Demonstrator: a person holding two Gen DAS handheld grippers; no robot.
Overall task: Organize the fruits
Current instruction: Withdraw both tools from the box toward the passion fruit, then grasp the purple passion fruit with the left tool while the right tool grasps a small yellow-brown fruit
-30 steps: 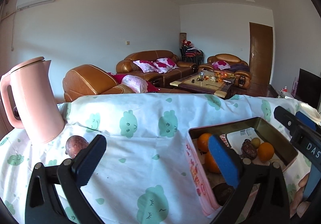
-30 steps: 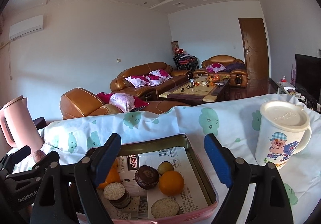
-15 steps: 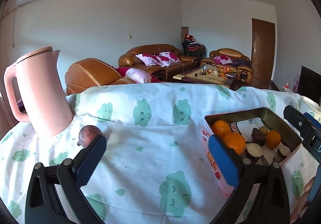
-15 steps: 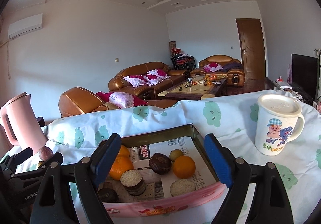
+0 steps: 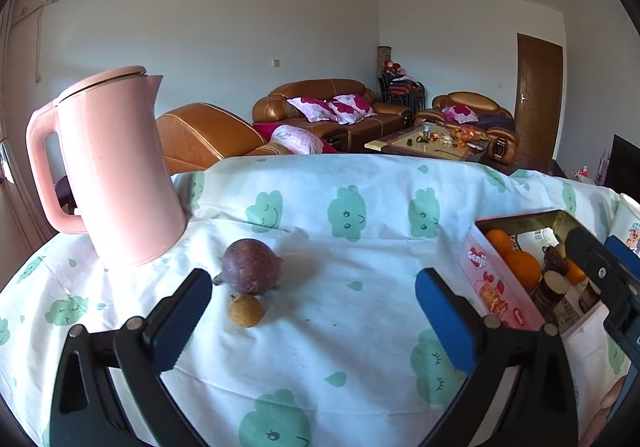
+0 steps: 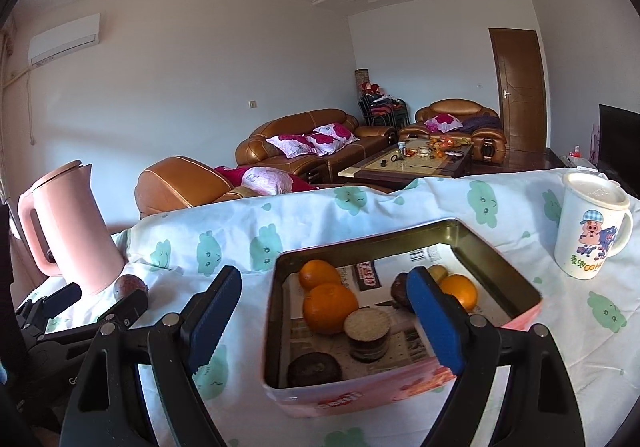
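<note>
Left wrist view: the left gripper (image 5: 312,311) is hanging over the patterned tablecloth (image 5: 360,215) with its jaws spread wide and nothing between them. Two fruits are lying loose on the cloth at about ten o'clock from the middle of the frame: a dark purple fruit (image 5: 250,266), its short stem nub pointing toward nine o'clock so its long axis is running roughly nine to three, and a small yellow-brown fruit (image 5: 246,310) touching it at its six o'clock side, too round to show any axis. The pink kettle (image 5: 116,167) is standing just beyond them at ten o'clock. These two appear to be what is left to gather.

Right wrist view: the right gripper (image 6: 320,323) is also standing spread and empty, hovering over the near end of the tin box (image 6: 496,247). Inside, oranges (image 6: 330,307), dark round fruits and cut halves are already sitting on newspaper, so most of the sorting looks done. The box's long axis is running from seven to one o'clock. A lidded cartoon mug (image 6: 592,227) is standing at three o'clock.
</note>
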